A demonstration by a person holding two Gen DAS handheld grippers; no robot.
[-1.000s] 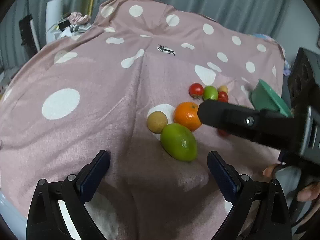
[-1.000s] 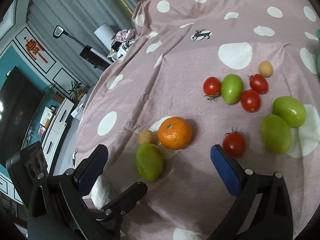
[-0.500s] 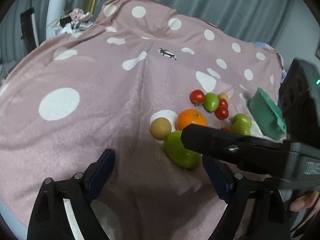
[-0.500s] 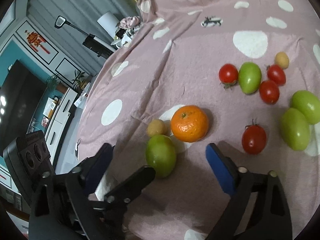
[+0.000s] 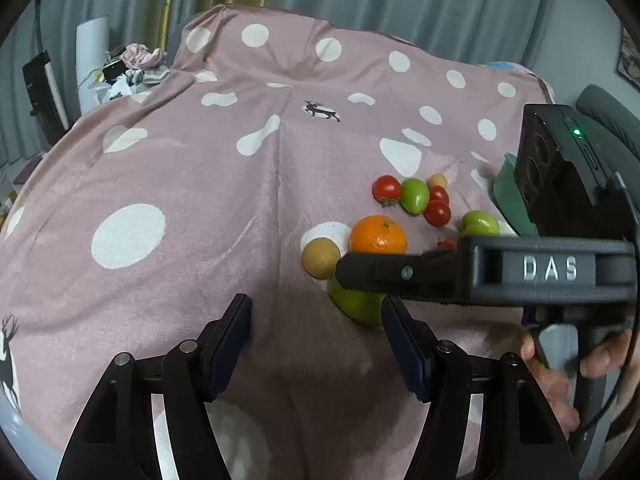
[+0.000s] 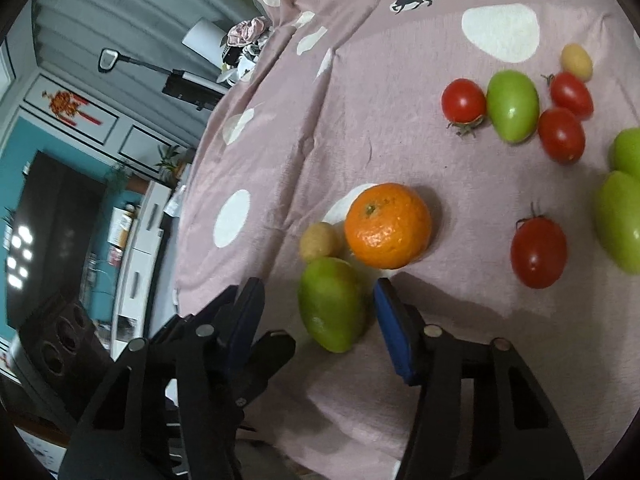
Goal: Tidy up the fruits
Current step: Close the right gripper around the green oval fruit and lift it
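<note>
Fruit lies on a pink polka-dot cloth [image 5: 200,184]. In the right wrist view a green mango [image 6: 332,304] lies between the fingers of my right gripper [image 6: 320,316]. The jaws are closing, with a gap still on both sides of the mango. Just beyond the mango sit an orange [image 6: 388,226] and a small brown fruit [image 6: 318,240]. In the left wrist view my left gripper [image 5: 318,340] hovers over bare cloth. Its jaws are closing on nothing. The right gripper [image 5: 376,276] reaches in from the right and covers most of the green mango [image 5: 356,304].
Several red tomatoes [image 6: 464,100] and green fruits [image 6: 512,104] lie farther right. One more tomato [image 6: 538,252] lies beside two green mangoes [image 6: 620,220]. A green container [image 5: 508,196] stands at the right behind the right gripper's camera. A hand [image 5: 560,368] holds that gripper.
Both grippers' jaws have narrowed. The right gripper has moved in toward the green mango, which now lies between its fingers, and it reaches farther left across the left wrist view.
</note>
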